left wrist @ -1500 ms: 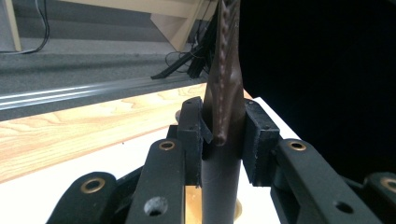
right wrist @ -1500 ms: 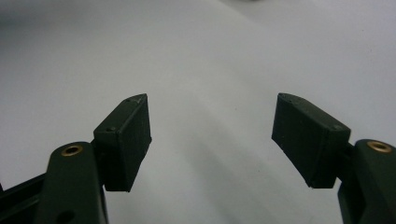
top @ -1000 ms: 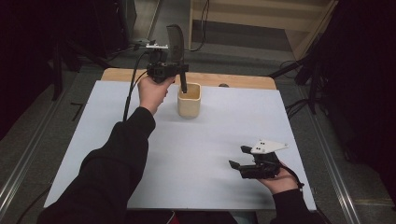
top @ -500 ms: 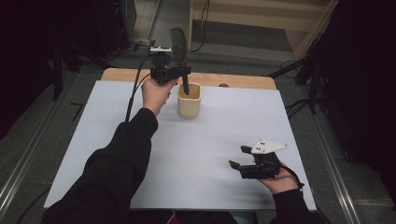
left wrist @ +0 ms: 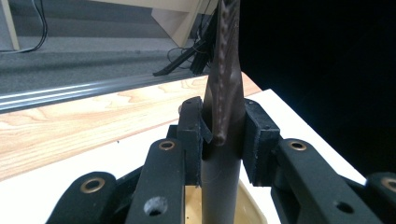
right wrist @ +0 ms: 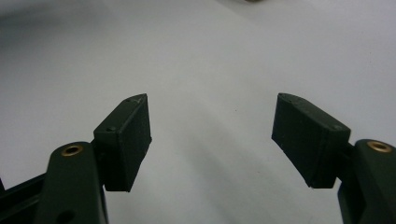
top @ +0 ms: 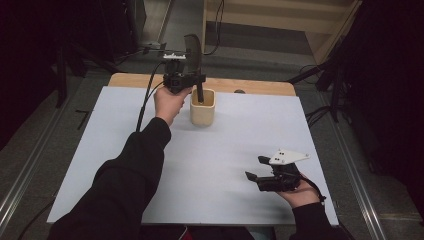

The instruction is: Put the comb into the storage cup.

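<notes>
Where the high view looks down on the table (top: 100, 165), we see the left gripper (top: 192, 85) at the far edge, held by the person's left hand (top: 167, 102), clamped on a dark spatula (top: 194, 52) that stands upright w/ its blade up and its handle down inside a cream-coloured cup (top: 202, 109). The cup sits on the white mat near the wooden strip (top: 260, 86) at the back, just beside the left hand. The right gripper (top: 252, 175) rests low at the near right, well apart from the cup, in the right hand (top: 300, 192), w/ its grey plate on top; nothing lies betw. its jaws. In the left gripper view, we look along the jaws at the left gripper (left wrist: 223, 128): both pads press on the spatula (left wrist: 226, 60) from either side, right where the textured blade narrows into the round handle, and the handle runs down into the cup (left wrist: 254, 212), whose pale rim shows at the bottom. The wooden strip (left wrist: 70, 126) runs behind. In the right gripper view, the right gripper (right wrist: 212, 135) has its jaws spread wide over the bare white mat (right wrist: 210, 56), pads not touching anything, approx. level w/ each other.
</notes>
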